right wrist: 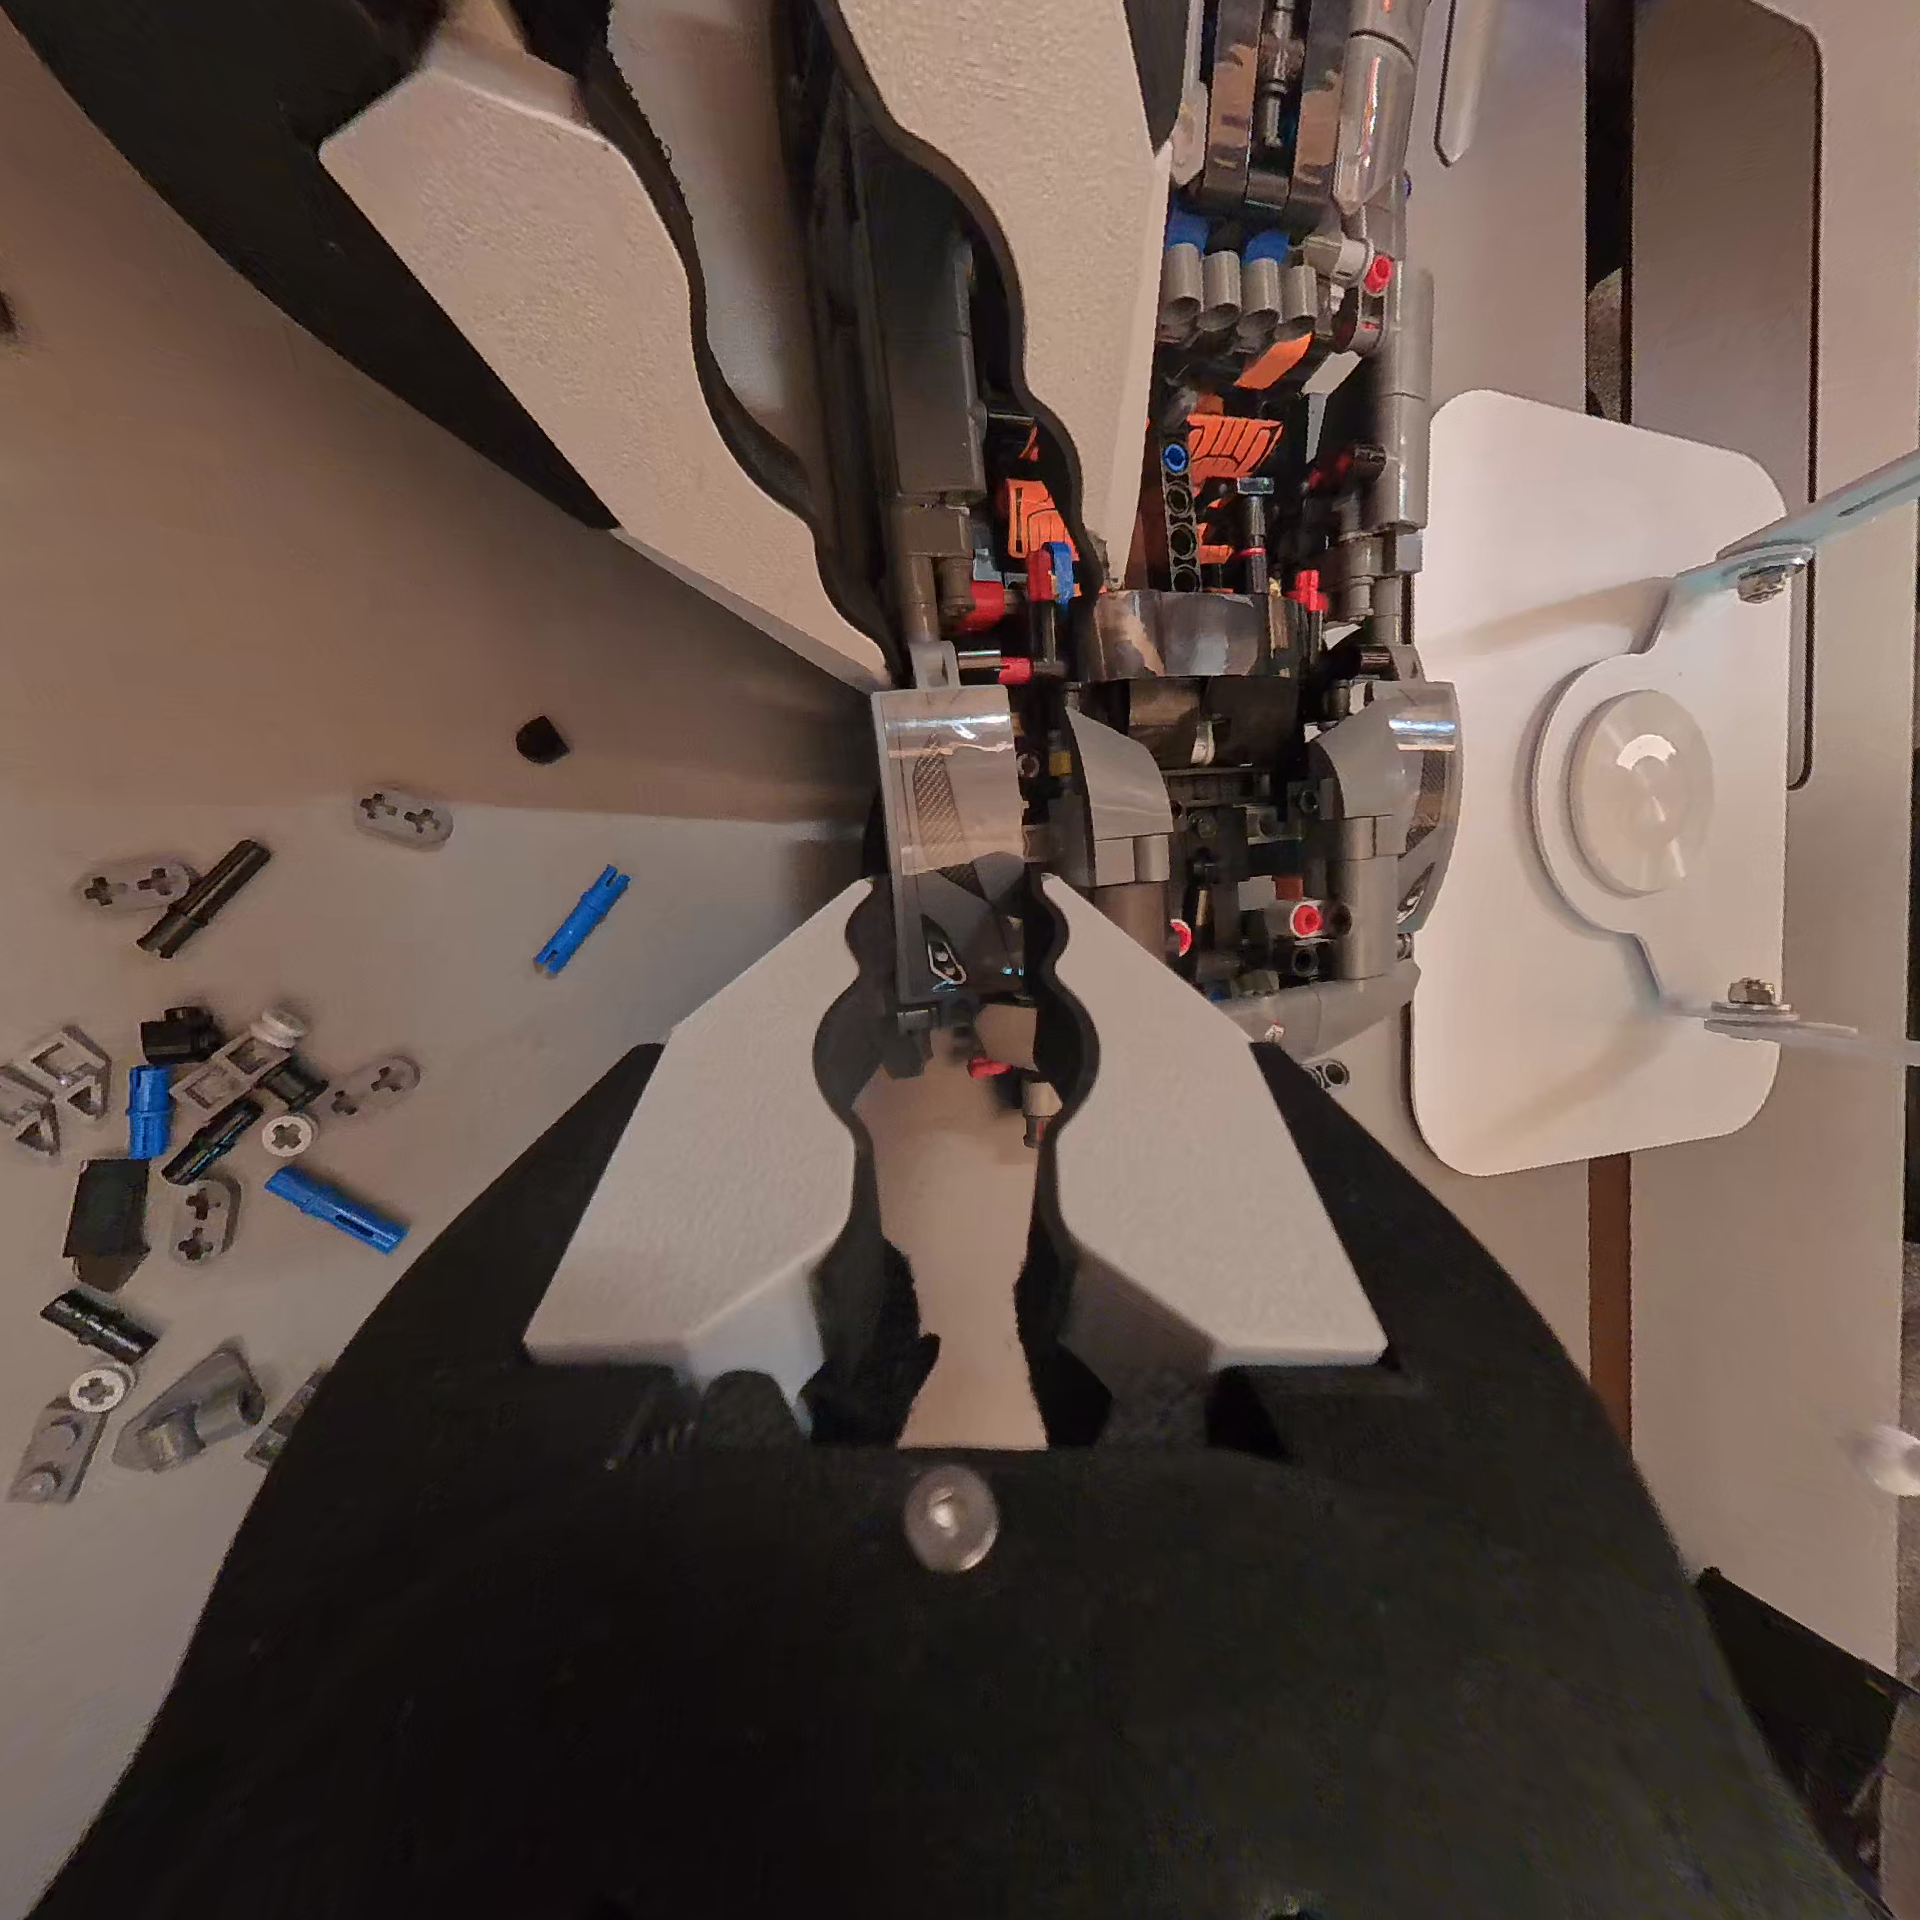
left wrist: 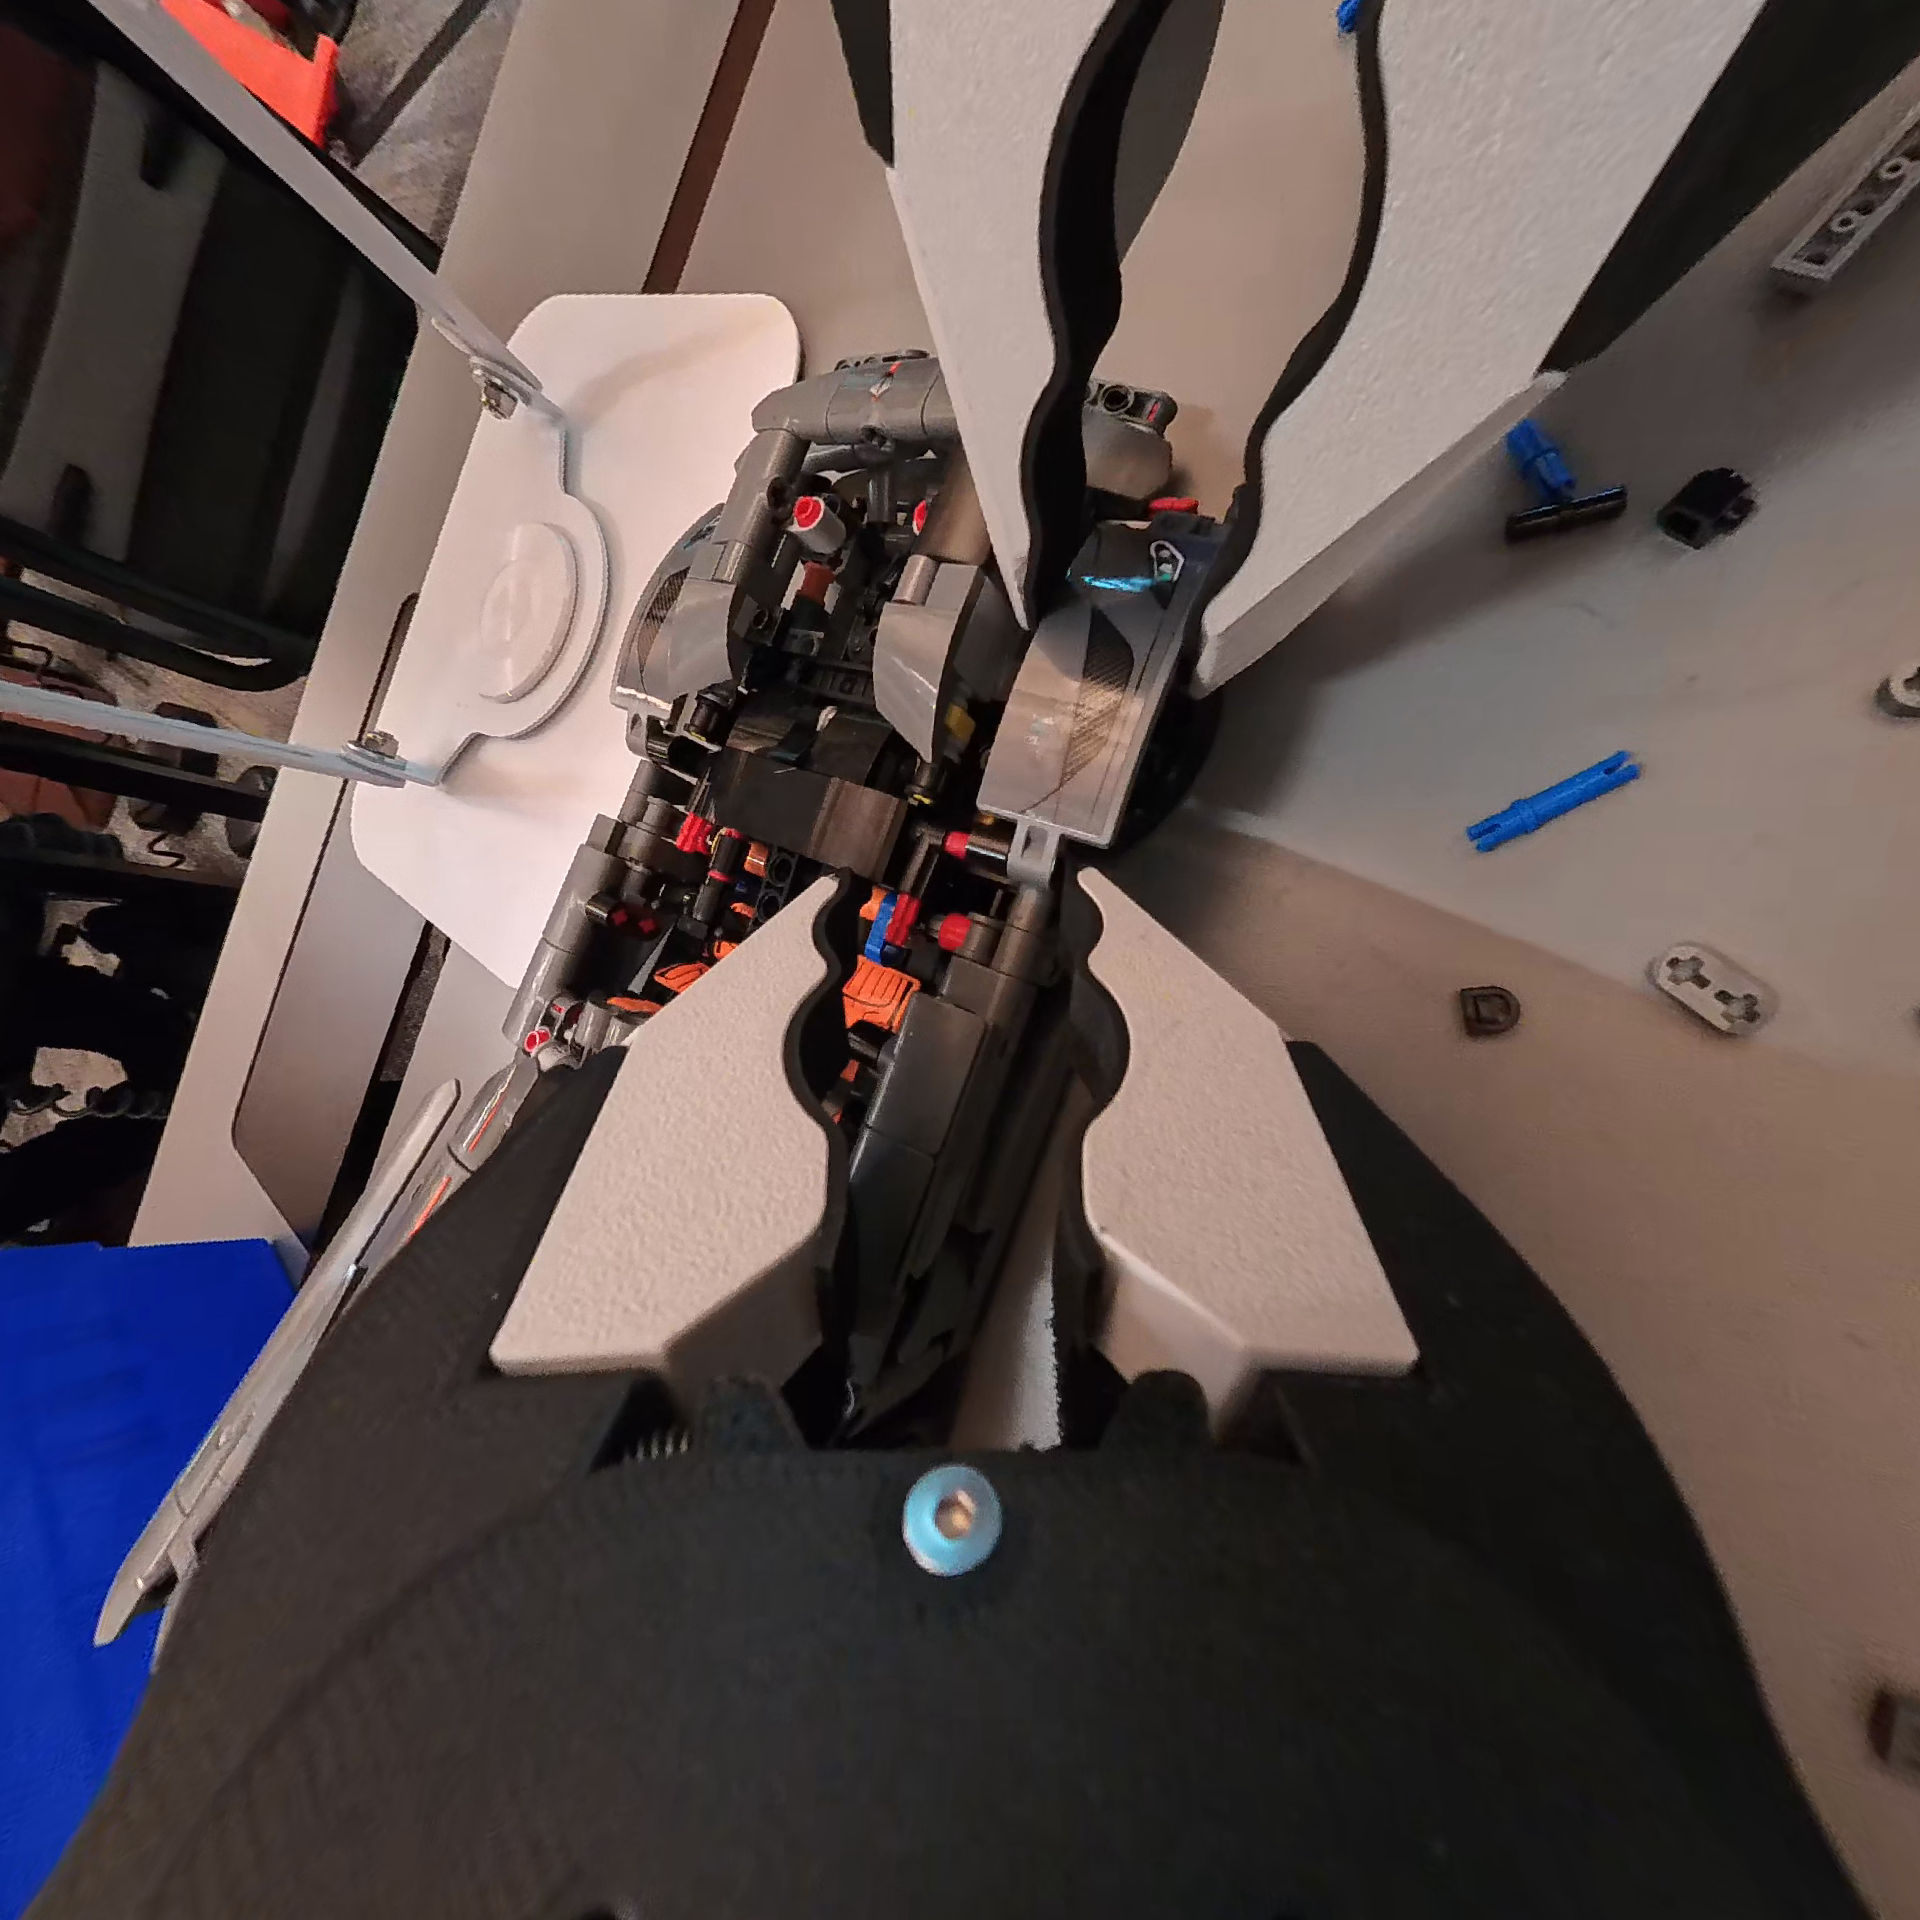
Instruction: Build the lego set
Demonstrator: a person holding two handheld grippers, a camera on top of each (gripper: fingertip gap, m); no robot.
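This looks like a hobby or recording desk in a home or small workroom; which of the two cannot be told. The landmark is a pale, smooth tabletop (right wrist: 312, 644). On it lies a white plate (right wrist: 1600, 1122) with a raised round disc, held by thin metal struts (left wrist: 312, 197) bolted to it, a camera-rig kind of fitting. Beside the plate, scattered on the tabletop, are loose building pieces (right wrist: 197, 1122): blue pins, grey connectors, black pegs. Past the tabletop's far edge in the left wrist view stand dark shelves (left wrist: 156, 416) with cluttered gear, an orange-red part (left wrist: 260, 62) and a blue bin (left wrist: 125, 1507).
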